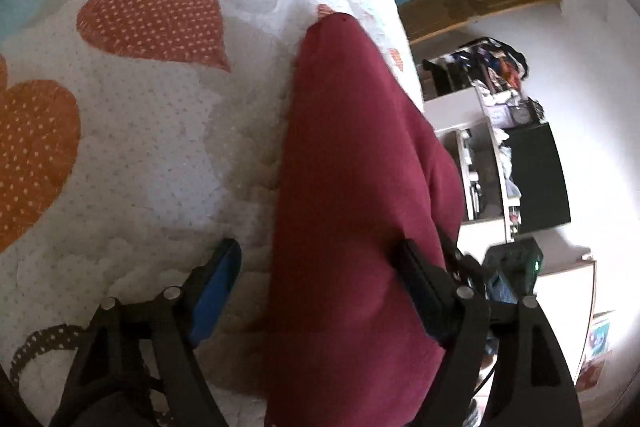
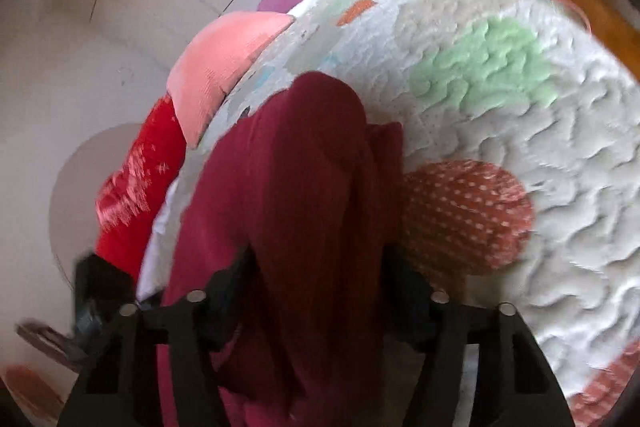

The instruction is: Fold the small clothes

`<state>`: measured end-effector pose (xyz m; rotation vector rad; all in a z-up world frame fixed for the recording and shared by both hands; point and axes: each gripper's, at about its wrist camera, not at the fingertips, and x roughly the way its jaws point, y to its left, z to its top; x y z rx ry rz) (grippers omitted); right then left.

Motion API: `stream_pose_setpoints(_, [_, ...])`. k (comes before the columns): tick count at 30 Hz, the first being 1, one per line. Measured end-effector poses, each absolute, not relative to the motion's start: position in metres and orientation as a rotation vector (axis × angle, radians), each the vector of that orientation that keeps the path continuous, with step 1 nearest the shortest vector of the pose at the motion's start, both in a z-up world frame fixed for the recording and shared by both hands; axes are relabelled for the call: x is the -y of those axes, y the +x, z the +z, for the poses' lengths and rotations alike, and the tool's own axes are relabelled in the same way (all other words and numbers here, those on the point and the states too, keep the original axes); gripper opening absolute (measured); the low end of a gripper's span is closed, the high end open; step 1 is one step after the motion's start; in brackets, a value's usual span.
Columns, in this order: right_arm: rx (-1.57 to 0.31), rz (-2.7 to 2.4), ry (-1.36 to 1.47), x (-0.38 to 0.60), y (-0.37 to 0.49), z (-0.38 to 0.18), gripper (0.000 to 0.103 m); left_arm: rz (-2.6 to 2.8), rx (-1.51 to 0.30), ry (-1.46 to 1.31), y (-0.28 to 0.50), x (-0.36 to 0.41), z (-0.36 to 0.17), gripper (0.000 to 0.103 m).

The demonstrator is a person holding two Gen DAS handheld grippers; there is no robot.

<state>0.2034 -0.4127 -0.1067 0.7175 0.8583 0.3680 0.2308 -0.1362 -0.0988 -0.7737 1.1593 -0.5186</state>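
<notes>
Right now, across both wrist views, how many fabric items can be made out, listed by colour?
Maroon garment: 1, lying between the fingers of the left gripper and the right gripper
Heart-patterned white quilt: 1
Pink pillow: 1
Bright red cloth at the bed's edge: 1
Total: 4

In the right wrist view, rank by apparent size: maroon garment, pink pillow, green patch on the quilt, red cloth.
1. maroon garment, though nearness to the camera inflates it.
2. green patch, pink pillow and red cloth look alike; not ranked.
</notes>
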Motion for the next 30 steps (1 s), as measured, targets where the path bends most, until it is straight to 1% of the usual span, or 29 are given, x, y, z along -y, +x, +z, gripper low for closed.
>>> stream_pose_setpoints(1, [-0.859,0.381,0.729,0.411,0.205,-0.105,0.052,-0.562,-1.163,-0.802,0.23,0.135,-0.098,0.06])
stream_pose_setpoints(4, [-0.839,0.422,0.754,0.405,0.202,-0.09,0.045,-0.547,-1.138,-0.808,0.226,0.126,-0.083,0.059])
stream_pose_setpoints(6, [-0.815,0.476,0.806,0.402,0.203,-0.078,0.044,-0.533,-1.104,-0.804,0.226,0.118,-0.068,0.059])
stream_pose_setpoints(8, [-0.784,0.509,0.817,0.393,0.208,-0.065,0.044,-0.52,-1.054,-0.802,0.229,0.106,-0.049,0.059])
stream_pose_setpoints(11, [-0.77,0.522,0.774,0.374,0.222,-0.055,0.045,-0.442,-1.005,-0.692,0.233,0.094,-0.026,0.059])
stream_pose_setpoints(13, [-0.798,0.449,0.721,0.363,0.231,-0.061,0.056,-0.348,-1.02,-0.627,0.234,0.089,-0.03,0.059])
stream_pose_setpoints(15, [-0.849,0.283,0.552,0.349,0.238,-0.071,0.059,-0.279,-1.064,-0.56,0.231,0.087,-0.047,0.059])
stream_pose_setpoints(16, [-0.866,0.251,0.487,0.343,0.239,-0.074,0.063,-0.246,-1.082,-0.531,0.229,0.086,-0.056,0.06])
stream_pose_setpoints(19, [-0.824,0.237,0.422,0.34,0.225,-0.065,0.063,-0.244,-1.08,-0.566,0.217,0.08,-0.076,0.065])
stream_pose_setpoints(21, [-0.777,0.223,0.396,0.343,0.21,-0.047,0.061,-0.246,-1.076,-0.62,0.211,0.07,-0.078,0.065])
stream_pose_setpoints(23, [-0.692,0.256,0.378,0.341,0.192,-0.02,0.059,-0.245,-1.058,-0.636,0.203,0.069,-0.072,0.065])
stream_pose_setpoints(26, [-0.622,0.332,0.378,0.331,0.172,0.008,0.056,-0.251,-1.003,-0.605,0.184,0.071,-0.057,0.065])
stream_pose_setpoints(28, [-0.601,0.391,0.368,0.319,0.159,0.013,0.051,-0.245,-0.964,-0.59,0.164,0.069,-0.048,0.065])
stream_pose_setpoints(30, [-0.632,0.436,0.336,0.302,0.153,0.001,0.051,-0.229,-0.933,-0.567,0.143,0.068,-0.04,0.065])
